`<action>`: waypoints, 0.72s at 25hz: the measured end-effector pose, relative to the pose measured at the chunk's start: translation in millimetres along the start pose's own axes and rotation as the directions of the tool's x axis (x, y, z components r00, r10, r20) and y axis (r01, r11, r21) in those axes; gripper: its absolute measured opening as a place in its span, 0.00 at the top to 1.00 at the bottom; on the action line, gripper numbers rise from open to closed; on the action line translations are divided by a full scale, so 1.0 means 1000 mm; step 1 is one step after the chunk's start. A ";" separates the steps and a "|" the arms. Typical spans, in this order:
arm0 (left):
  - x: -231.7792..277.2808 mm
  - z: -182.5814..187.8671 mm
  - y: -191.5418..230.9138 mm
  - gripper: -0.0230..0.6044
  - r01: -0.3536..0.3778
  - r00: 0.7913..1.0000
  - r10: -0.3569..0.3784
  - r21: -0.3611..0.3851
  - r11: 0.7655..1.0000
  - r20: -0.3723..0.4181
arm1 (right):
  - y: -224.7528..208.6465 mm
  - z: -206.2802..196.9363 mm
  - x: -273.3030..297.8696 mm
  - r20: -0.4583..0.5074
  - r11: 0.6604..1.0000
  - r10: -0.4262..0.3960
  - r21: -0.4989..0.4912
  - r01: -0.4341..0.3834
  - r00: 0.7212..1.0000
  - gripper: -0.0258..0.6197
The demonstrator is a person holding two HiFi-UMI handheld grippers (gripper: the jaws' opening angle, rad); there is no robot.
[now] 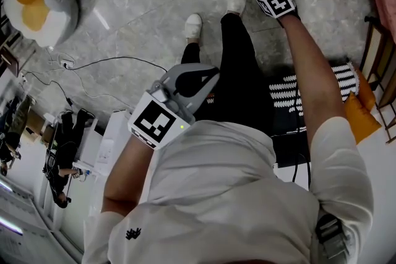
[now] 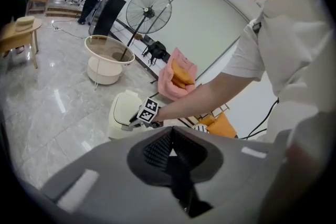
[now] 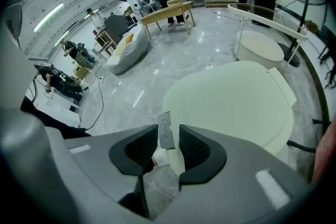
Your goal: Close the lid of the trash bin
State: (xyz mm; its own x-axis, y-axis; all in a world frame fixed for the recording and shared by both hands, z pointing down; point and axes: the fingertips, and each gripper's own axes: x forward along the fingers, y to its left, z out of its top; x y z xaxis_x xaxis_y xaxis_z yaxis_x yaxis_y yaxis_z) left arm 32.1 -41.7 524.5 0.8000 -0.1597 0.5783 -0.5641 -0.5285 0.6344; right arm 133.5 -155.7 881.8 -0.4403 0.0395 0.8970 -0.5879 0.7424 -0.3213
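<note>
Though unreadable, oval-logo grey tab (image 3: 165,127) between jaws of right hand-held gripper (image 3: 168,139).

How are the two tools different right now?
The left tool has its jaws squeezed together on nothing; the right tool has its jaws apart, with a grey tab at the trash bin between them. The left tool is held near the person's body; the right tool reaches out to the trash bin. Both are grey.
</note>
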 end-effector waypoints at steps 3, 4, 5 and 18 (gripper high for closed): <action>0.002 0.000 0.003 0.87 -0.001 1.000 0.001 -0.006 1.000 0.004 | 0.000 -0.002 0.006 -0.007 1.000 0.005 -0.003 -0.005 1.000 0.79; 0.003 0.000 0.003 0.87 -0.001 1.000 0.001 -0.008 1.000 0.005 | -0.001 -0.003 0.008 -0.011 1.000 0.006 -0.005 -0.006 1.000 0.79; 0.004 0.001 0.004 0.87 -0.002 1.000 0.002 -0.011 1.000 0.007 | -0.001 -0.004 0.009 -0.015 1.000 0.007 -0.007 -0.007 1.000 0.79; 0.005 0.003 0.011 0.87 -0.012 0.999 0.013 -0.022 1.000 0.029 | -0.005 -0.007 0.018 -0.032 1.000 -0.006 -0.028 0.006 0.999 0.79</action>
State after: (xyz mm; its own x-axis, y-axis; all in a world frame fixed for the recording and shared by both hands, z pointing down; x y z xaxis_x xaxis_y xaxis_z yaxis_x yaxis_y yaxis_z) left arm 30.9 -50.8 532.9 0.7986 -0.1908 0.5708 -0.5780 -0.5077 0.6389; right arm 133.7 -154.1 901.3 -0.4145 0.0561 0.9083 -0.5711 0.7610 -0.3077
